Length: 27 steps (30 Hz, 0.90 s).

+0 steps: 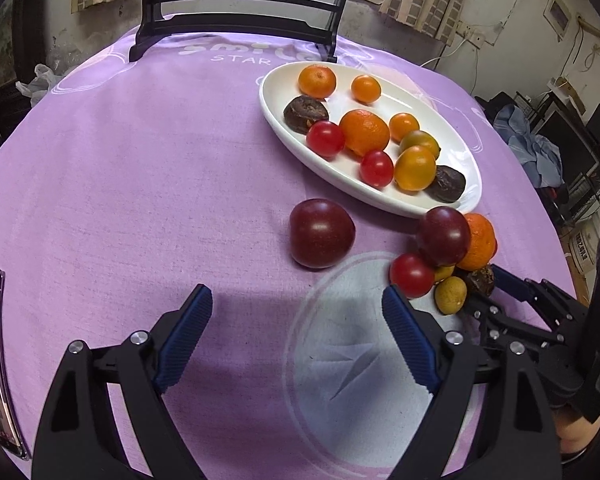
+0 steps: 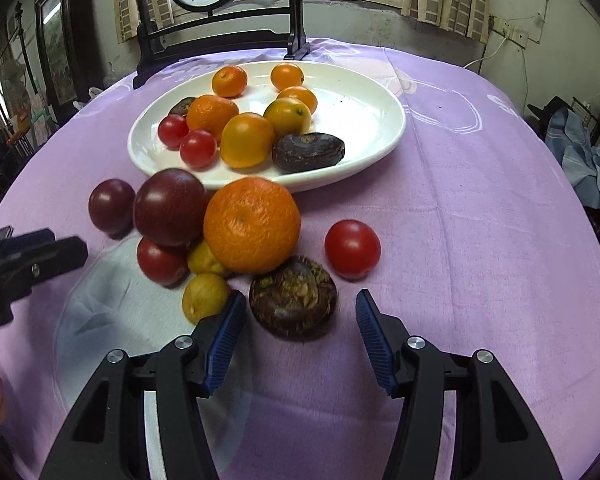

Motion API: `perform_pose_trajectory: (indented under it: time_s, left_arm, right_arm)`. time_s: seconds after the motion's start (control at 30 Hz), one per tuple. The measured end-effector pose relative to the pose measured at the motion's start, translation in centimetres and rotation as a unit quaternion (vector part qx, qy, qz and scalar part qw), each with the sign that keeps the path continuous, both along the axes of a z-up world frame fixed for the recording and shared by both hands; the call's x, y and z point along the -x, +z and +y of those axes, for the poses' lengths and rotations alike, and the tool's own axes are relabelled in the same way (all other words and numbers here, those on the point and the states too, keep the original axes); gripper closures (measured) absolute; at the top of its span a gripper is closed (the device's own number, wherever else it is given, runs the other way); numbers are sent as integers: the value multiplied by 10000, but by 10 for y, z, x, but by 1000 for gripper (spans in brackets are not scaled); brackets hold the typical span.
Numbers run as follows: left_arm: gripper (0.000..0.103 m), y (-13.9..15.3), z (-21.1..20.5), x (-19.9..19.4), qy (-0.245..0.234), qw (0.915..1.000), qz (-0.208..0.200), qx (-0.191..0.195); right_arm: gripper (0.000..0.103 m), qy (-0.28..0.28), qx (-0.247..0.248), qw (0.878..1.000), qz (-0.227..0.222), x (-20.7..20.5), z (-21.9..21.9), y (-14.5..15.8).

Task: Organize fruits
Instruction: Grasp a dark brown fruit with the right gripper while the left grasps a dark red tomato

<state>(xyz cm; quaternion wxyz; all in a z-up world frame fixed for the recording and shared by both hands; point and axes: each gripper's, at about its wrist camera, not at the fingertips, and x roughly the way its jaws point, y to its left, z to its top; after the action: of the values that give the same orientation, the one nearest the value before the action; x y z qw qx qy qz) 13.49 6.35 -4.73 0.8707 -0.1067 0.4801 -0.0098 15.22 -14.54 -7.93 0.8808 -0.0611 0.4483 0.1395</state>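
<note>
In the left wrist view, the left gripper (image 1: pixel 296 308) hung open over the purple cloth (image 1: pixel 140 184), a dark plum (image 1: pixel 321 233) just ahead. In the right wrist view, the right gripper (image 2: pixel 300 312) stood open around a brown wrinkled fruit (image 2: pixel 293 297), pads apart from it, near the white plate (image 2: pixel 364 120)

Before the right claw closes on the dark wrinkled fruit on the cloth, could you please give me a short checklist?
1. Right claw open: ok.
2. Dark wrinkled fruit between its fingers: ok, just ahead of the tips.
3. Yellow-green fruit clear of the left finger: not ok, touching or nearly.
4. Left claw out of the way: ok, open and empty.
5. Room on the white plate: ok.
</note>
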Motion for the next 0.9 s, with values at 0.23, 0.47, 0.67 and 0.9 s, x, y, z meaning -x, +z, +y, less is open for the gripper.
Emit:
perform_pose_trajectory:
  time_s: [0.23, 0.47, 0.67, 0.9]
  left_arm:
    - [18, -1, -1, -1, -19, 10000, 11, -66]
    - [18, -9, -8, -3, -59, 9996, 84, -247]
    - [18, -9, -13, -2, -100, 9991, 3, -424]
    - [19, -12, -16, -4, -12, 9976, -144, -671]
  right_arm:
    - [60, -3, -298, 9995, -40, 9, -8, 4]
    - [60, 115, -483, 9987, -149, 20, -14, 12]
    - [60, 287, -489, 9981, -259, 28, -13, 22]
    - [60, 408, -714, 9953, -512, 49, -26, 36]
